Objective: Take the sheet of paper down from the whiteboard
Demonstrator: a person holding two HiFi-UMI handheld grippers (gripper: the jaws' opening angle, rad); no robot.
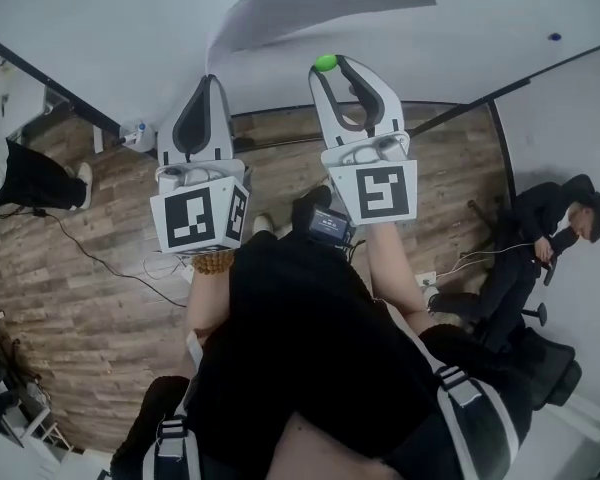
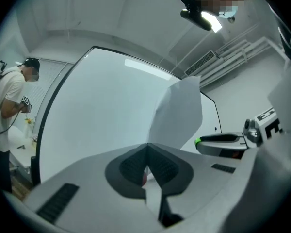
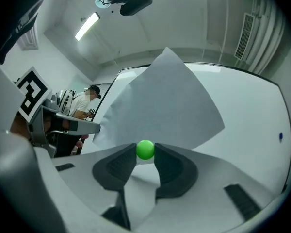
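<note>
White and glossy, the whiteboard (image 1: 90,18) is filling the view ahead, and the sheet of paper (image 1: 320,3) is bowing away from the whiteboard's face, with one corner standing clear of it. The left claw (image 2: 148,147) is pinching the sheet's lower edge just in front of the whiteboard, its jaws pressed together on the paper. The right claw (image 1: 330,68), also close to the whiteboard, is clamping a small green ball (image 3: 145,149) between its jaw tips.
</note>
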